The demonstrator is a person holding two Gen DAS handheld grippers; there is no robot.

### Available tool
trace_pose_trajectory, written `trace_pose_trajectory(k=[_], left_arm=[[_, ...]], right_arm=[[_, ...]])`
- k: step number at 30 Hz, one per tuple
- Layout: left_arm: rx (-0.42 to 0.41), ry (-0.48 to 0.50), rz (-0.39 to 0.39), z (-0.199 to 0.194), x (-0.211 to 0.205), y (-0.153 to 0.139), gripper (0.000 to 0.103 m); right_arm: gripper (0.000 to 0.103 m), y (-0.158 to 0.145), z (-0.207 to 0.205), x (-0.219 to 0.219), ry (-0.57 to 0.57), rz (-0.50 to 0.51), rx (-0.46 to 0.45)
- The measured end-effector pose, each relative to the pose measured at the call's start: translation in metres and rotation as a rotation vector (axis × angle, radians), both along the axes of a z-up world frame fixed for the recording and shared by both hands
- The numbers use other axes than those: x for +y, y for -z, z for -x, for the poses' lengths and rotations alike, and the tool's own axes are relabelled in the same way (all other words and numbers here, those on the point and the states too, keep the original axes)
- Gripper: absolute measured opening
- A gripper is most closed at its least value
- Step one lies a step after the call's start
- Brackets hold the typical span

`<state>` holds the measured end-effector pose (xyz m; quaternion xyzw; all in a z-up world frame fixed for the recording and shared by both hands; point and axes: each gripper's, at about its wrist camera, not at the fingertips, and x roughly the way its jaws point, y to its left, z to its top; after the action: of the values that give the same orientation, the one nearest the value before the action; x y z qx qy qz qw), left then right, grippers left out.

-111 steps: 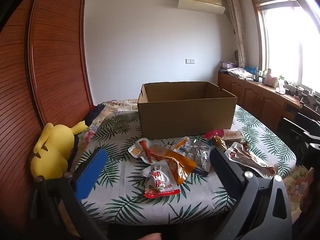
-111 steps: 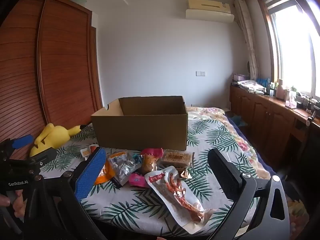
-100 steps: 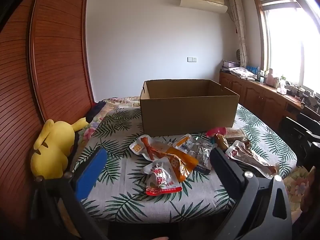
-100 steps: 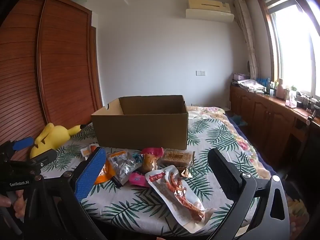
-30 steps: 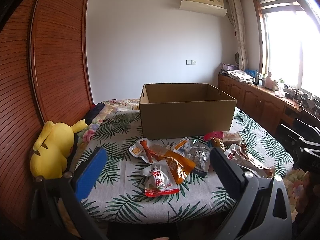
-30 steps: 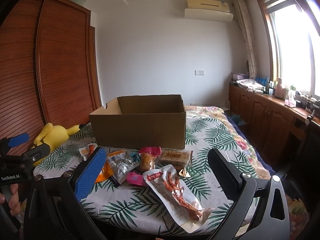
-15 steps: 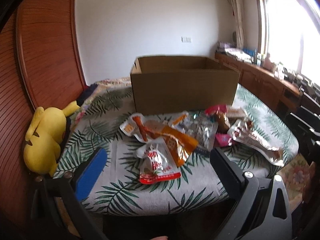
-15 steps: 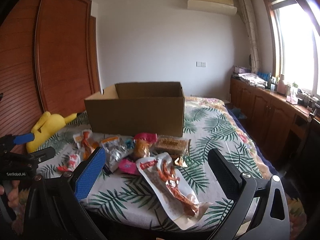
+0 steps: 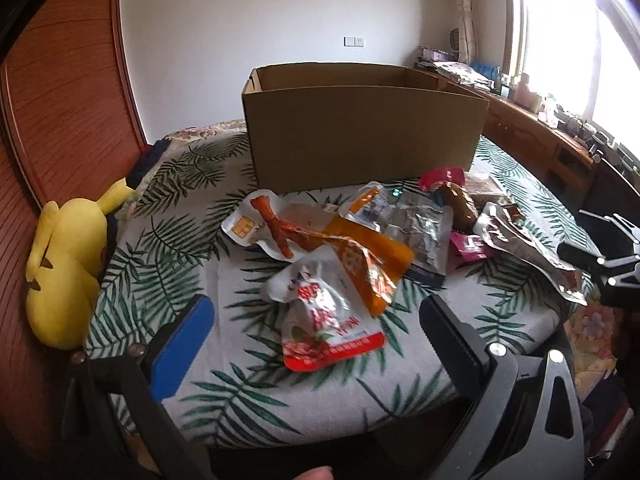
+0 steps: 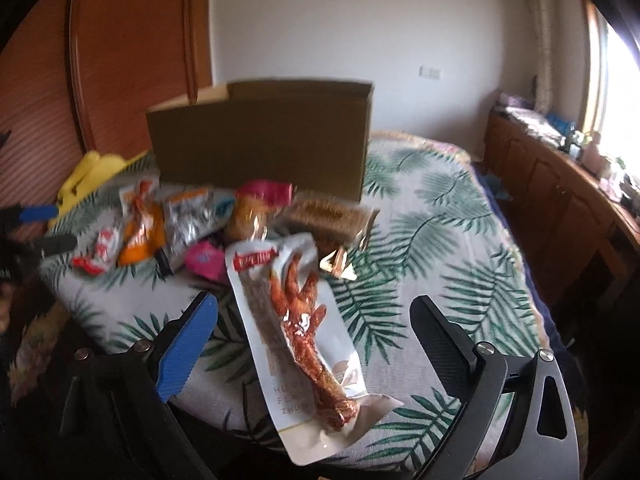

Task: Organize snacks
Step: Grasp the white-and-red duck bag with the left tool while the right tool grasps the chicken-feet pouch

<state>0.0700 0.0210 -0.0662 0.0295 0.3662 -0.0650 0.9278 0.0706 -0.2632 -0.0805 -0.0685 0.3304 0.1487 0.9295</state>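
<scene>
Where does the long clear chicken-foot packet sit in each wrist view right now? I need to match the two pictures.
Left wrist: chicken-foot packet lies at the far right, at the table edge.
Right wrist: the packet lies centre-bottom, between the open right tongs.
Shared landmark: the cardboard box stands behind the snack pile in both.

Open approach from the near bed edge; cardboard box walls off the far side.
Snack packets (image 9: 352,240) crowd the bedspread (image 9: 168,280) before the cardboard box (image 9: 364,136); bare cloth lies right of them, though that blurred view may hide small things; a yellow plush (image 9: 64,272) blocks the left edge.
</scene>
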Motion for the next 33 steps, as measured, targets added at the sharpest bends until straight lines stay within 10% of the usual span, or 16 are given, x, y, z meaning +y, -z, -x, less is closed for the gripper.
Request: trace_pose_trajectory(k=[12, 33], left_arm=[[0.115, -0.029, -0.018, -0.046, 0.04, 0.017, 0.103], [0.297, 0.08, 0.058, -0.077, 0.008, 0.047, 0.1]], right_arm=[[0.089, 0.035, -0.028, 0.019, -0.125, 0.093, 0.166], [0.088, 0.04, -0.032, 0.024, -0.155, 0.148, 0.166]])
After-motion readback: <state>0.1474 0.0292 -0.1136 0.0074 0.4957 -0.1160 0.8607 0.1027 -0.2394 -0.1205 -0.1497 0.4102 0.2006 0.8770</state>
